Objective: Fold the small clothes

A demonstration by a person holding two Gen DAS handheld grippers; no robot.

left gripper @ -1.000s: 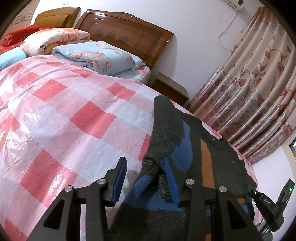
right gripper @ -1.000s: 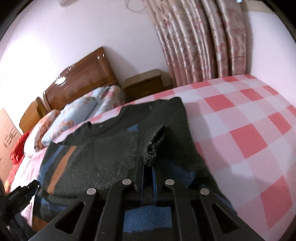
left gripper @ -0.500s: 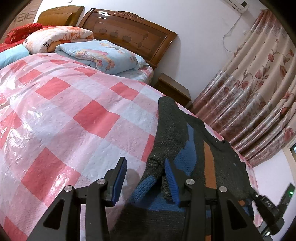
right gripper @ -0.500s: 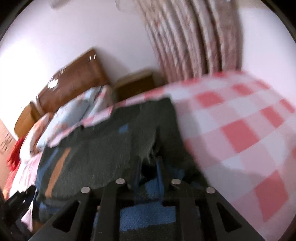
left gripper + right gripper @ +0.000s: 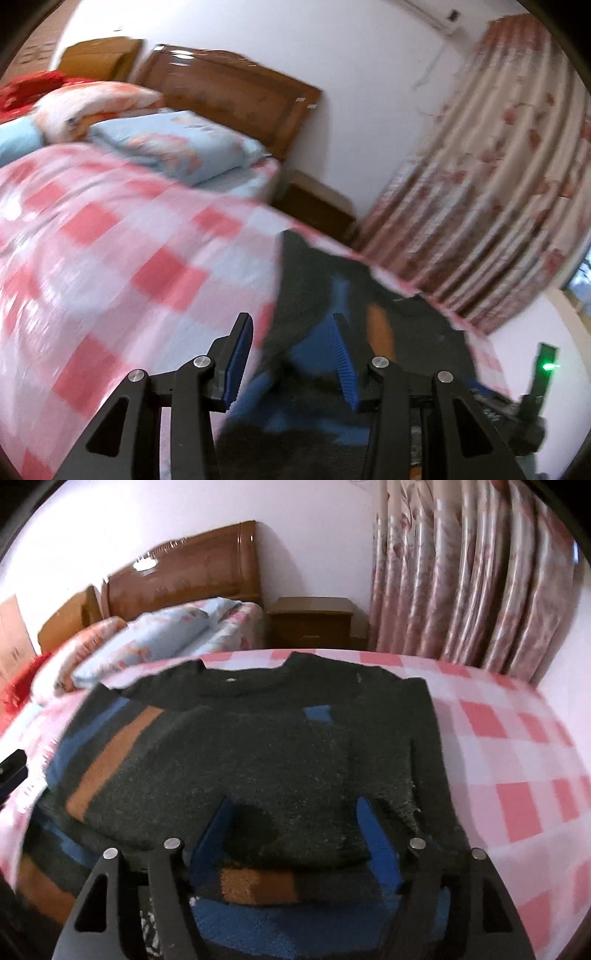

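Both grippers point downward over the dark knitted sweater with blue and orange stripes [image 5: 280, 746], spread on the pink-and-white checked bedcover [image 5: 517, 760]. Right gripper [image 5: 295, 834] gapes wide, empty; left gripper [image 5: 291, 354] stands half open, gripping nothing. Behind stand a wooden headboard [image 5: 192, 576] and floral curtains [image 5: 480, 576].

The left wrist view is smeared by motion blur. There the dark knitted sweater with blue and orange blocks [image 5: 314, 295] runs under the picture's bottom edge. In the right wrist view its hem [image 5: 280, 923] is cut off too.
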